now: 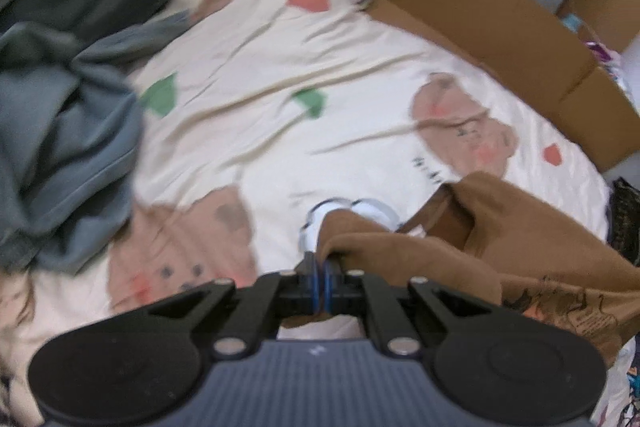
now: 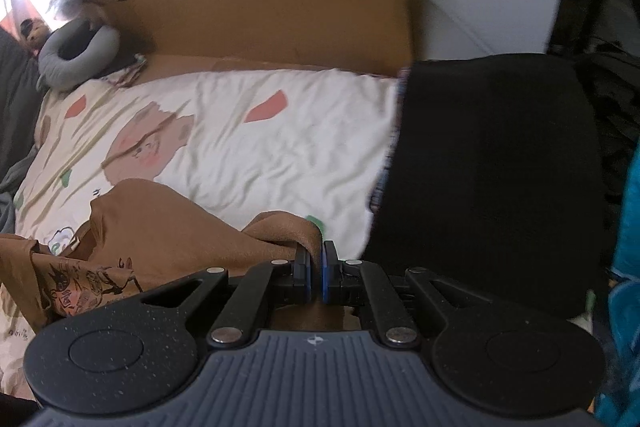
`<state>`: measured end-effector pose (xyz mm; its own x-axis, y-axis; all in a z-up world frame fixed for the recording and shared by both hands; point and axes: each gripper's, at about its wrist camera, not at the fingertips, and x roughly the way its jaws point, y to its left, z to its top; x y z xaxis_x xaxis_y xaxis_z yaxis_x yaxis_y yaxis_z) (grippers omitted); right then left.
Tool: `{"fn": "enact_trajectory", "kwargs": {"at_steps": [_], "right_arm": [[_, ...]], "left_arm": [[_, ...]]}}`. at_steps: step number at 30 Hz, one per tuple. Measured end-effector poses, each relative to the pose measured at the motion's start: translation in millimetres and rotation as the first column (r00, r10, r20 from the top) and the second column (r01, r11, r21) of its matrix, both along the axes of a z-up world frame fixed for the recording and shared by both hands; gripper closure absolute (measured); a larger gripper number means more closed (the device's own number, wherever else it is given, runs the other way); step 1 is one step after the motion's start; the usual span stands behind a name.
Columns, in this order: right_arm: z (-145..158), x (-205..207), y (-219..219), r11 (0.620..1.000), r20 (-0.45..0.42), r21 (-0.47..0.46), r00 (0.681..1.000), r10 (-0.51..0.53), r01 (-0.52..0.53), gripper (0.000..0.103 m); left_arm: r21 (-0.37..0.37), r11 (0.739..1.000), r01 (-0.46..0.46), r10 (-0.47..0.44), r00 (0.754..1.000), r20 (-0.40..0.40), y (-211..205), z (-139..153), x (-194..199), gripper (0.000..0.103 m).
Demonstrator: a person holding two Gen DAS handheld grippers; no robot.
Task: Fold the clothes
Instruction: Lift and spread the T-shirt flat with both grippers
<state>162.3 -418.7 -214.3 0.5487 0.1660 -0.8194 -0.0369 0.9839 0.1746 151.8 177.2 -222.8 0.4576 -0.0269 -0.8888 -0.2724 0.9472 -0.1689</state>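
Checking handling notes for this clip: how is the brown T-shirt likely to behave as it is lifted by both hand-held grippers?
Probably floppy: the brown T-shirt sags and bunches between the left hand-held gripper and the right hand-held gripper, both shut on its edge. Likely light, since thin pinches hold it. It may drag across the wrinkled bedsheet rather than slide cleanly.

1 brown shirt (image 1: 540,239), 2 grippers, maybe 1 box (image 2: 280,15).

We hold the left hand-held gripper (image 1: 321,263) tilted steeply downward, jaws pinched tight with brown cloth (image 1: 400,251) caught between the blue pads. Our right hand-held gripper (image 2: 316,259) also angles down, jaws closed on a fold of the same brown cloth (image 2: 168,227), black linkage arms drawn inward
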Motion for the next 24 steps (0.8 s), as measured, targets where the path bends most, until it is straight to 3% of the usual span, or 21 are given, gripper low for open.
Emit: {"fn": "enact_trajectory", "kwargs": {"at_steps": [7, 14, 19, 24], "right_arm": [[29.3, -8.7, -19.4, 0.999, 0.057, 0.0, 0.997, -0.042, 0.042, 0.1], [73.3, -16.8, -36.6, 0.997, 0.138, 0.009, 0.987, -0.083, 0.083, 0.1], [72.6, -34.1, -44.2, 0.995, 0.114, 0.017, 0.989, -0.096, 0.094, 0.1], [38.3, -51.8, -41.8, 0.994, 0.031, 0.035, 0.994, -0.103, 0.102, 0.1]], "left_arm": [[0.004, 0.997, 0.074, -0.074, 0.991, 0.111, -27.4, 43.1, 55.9, 0.1], [0.026, 0.99, 0.136, -0.138, 0.961, 0.241, -44.5, 85.2, 96.1, 0.1], [0.022, 0.99, 0.137, -0.139, 0.958, 0.251, -42.6, 75.8, 100.6, 0.1], [0.031, 0.993, 0.112, -0.115, 0.979, 0.166, -31.3, 38.5, 91.4, 0.1]]}}
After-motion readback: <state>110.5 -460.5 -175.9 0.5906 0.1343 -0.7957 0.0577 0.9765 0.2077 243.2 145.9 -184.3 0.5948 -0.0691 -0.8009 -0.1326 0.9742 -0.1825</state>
